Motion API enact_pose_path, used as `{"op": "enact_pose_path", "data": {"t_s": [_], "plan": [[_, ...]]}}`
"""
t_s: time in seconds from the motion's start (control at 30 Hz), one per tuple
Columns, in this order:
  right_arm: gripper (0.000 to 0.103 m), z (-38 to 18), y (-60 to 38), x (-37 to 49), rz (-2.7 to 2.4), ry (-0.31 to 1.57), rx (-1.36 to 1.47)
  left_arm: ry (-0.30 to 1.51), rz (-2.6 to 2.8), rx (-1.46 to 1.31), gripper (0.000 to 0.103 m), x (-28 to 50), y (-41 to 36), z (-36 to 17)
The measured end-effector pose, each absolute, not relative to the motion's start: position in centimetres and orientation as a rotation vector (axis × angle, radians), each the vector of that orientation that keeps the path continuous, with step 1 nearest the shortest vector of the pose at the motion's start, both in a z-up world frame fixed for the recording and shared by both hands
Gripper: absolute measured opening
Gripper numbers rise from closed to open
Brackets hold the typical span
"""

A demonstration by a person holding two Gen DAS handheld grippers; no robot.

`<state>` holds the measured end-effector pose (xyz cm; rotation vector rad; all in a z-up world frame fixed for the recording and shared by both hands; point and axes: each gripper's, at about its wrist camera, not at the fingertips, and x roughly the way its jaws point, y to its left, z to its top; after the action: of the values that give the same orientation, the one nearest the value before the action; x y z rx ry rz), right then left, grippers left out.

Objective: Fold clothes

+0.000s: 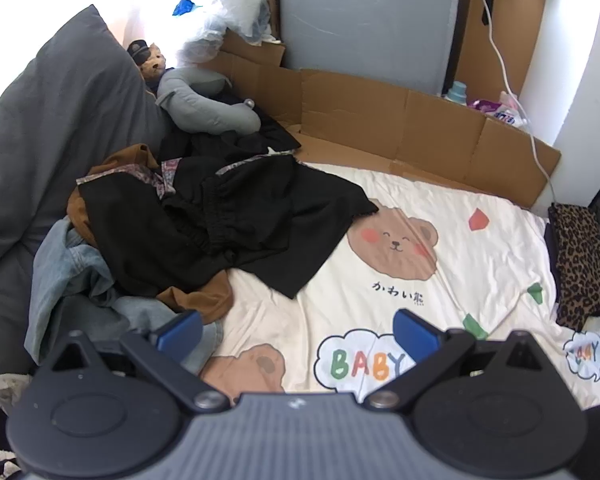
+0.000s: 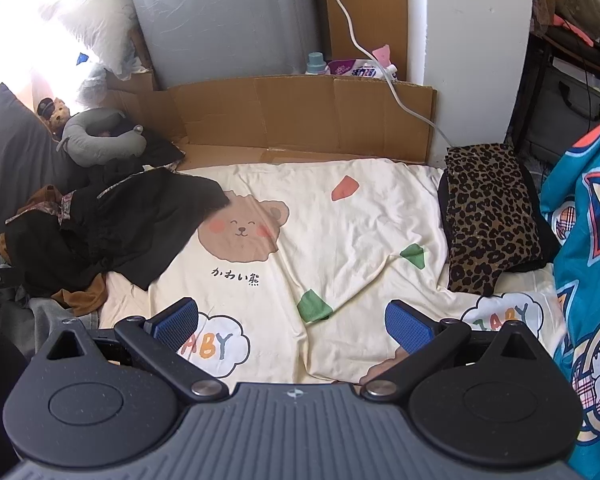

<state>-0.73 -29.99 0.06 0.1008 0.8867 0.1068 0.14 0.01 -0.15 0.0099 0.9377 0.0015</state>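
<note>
Garments await selection as the left gripper and right gripper are held spread and empty; the black garment is judged next to be drawn out.

bear-print sheet, clothes heap, leopard garment

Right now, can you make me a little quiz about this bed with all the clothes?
1. True or false: the leopard-print garment is folded, lying apart from the messy pile.
2. Which lies on top of the pile: A) black garment, B) jeans, C) brown garment?
3. Fill in: both the left gripper and the right gripper have their jaws ____.

Key: 1 true; 2 A; 3 open.
</note>
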Motion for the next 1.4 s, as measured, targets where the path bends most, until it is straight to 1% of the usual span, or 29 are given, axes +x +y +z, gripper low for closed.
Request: {"op": "enact_pose_path", "data": {"t_s": [0.43,0.63,1.0,1.4], "plan": [[0.103,-0.2,-30.2,-0.7,0.111,0.890,0.107,0.948,-0.008,-0.006,0.102,0.2,0.2,-0.2],[0.103,-0.3,-29.6,-0.5,0.147,0.902,0.074,0.948,-0.011,-0.096,0.102,0.4,1.8,-0.3],[0.103,0.8,-29.2,0.1,0.205,0.862,0.060,0.945,-0.039,-0.117,0.102,1.7,2.3,-0.2],[0.102,-1.3,-29.0,2.5,0.157,0.905,0.086,0.943,-0.044,-0.079,0.101,3.7,3.2,-1.3]]}}
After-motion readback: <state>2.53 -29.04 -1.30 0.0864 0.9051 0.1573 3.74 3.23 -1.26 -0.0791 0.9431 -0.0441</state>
